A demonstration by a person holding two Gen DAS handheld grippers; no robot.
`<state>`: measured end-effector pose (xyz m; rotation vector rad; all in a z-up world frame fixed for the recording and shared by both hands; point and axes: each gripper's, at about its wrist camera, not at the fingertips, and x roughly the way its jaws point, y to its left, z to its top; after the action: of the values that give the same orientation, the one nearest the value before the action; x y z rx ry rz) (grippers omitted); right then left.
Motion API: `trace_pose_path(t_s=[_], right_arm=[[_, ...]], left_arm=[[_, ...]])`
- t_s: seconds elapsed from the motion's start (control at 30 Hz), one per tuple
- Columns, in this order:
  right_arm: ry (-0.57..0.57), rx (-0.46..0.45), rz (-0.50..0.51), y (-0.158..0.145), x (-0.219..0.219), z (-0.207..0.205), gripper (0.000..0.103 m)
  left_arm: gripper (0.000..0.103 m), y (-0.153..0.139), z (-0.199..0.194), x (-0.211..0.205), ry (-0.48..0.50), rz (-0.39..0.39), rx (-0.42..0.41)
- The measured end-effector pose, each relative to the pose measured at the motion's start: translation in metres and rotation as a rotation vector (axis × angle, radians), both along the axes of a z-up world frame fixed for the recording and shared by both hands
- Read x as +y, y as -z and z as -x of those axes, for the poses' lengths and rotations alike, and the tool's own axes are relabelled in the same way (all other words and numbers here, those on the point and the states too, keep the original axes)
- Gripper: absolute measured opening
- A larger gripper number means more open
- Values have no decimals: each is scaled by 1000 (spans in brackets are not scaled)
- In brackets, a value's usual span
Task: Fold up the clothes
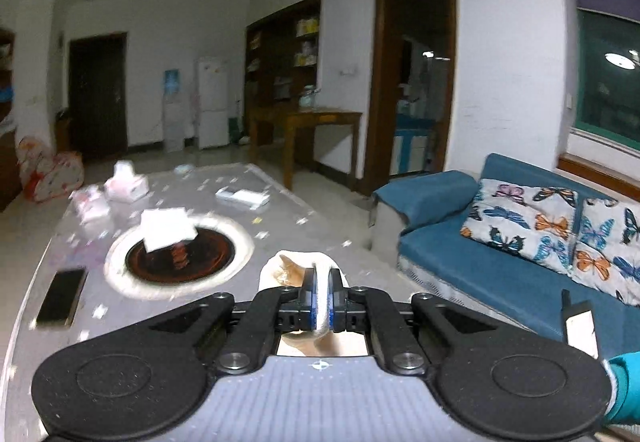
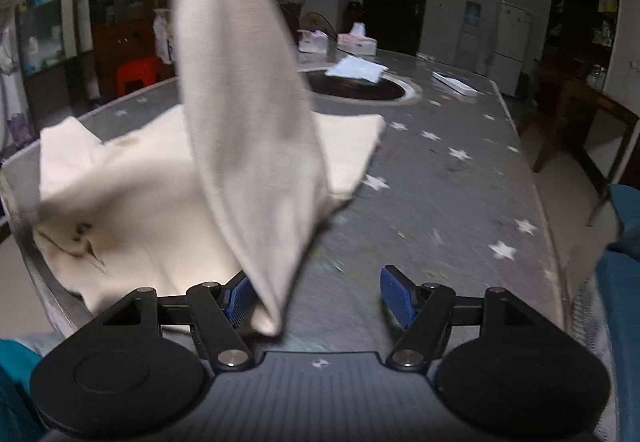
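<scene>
on the star-print table (image 2: 460, 145), at its near end, the cream garment (image 2: 132, 193) lies spread, most of it to the left of my right gripper (image 2: 320, 302) and running away from me toward the dark round inset (image 2: 360, 87) at the table's middle.

finding one: my left gripper (image 1: 322, 298) is clamped tight on a fold of that same garment, cream cloth showing ahead of and beneath the blue pads (image 1: 310, 298). in the right wrist view the held part rises as a long panel from near my right gripper's left pad up to the top left of the frame, where the clamp itself is too dark to make out.

finding two: my right gripper stands moderately wide and holds nothing. the panel's lower corner hangs just inside its left pad, touching or nearly so; i cannot tell which. the right pad is over bare table.

finding three: the panel's long axis runs steeply upward and away from the right gripper, leaning left. the free lower corner is the point nearest my right hand; the left hand owns the upper end.

judgement: the fold is at an early stage. the next move likely calls for the right gripper to shift slightly left and close on that hanging corner, so both ends of the edge are controlled. risk: the corner swings clear before the pads meet.
</scene>
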<state>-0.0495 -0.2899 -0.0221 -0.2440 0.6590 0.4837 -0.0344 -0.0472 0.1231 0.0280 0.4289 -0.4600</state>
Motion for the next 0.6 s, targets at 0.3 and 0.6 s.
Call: trace_pose_path(t_s=[0.3, 0.6], right_arm=[[-20, 28, 0, 0, -18, 0, 71], [-92, 77, 9, -18, -24, 8, 68]], left_arm=[[6, 82, 19, 55, -161, 3, 206], [12, 119, 35, 74, -234, -38, 285]])
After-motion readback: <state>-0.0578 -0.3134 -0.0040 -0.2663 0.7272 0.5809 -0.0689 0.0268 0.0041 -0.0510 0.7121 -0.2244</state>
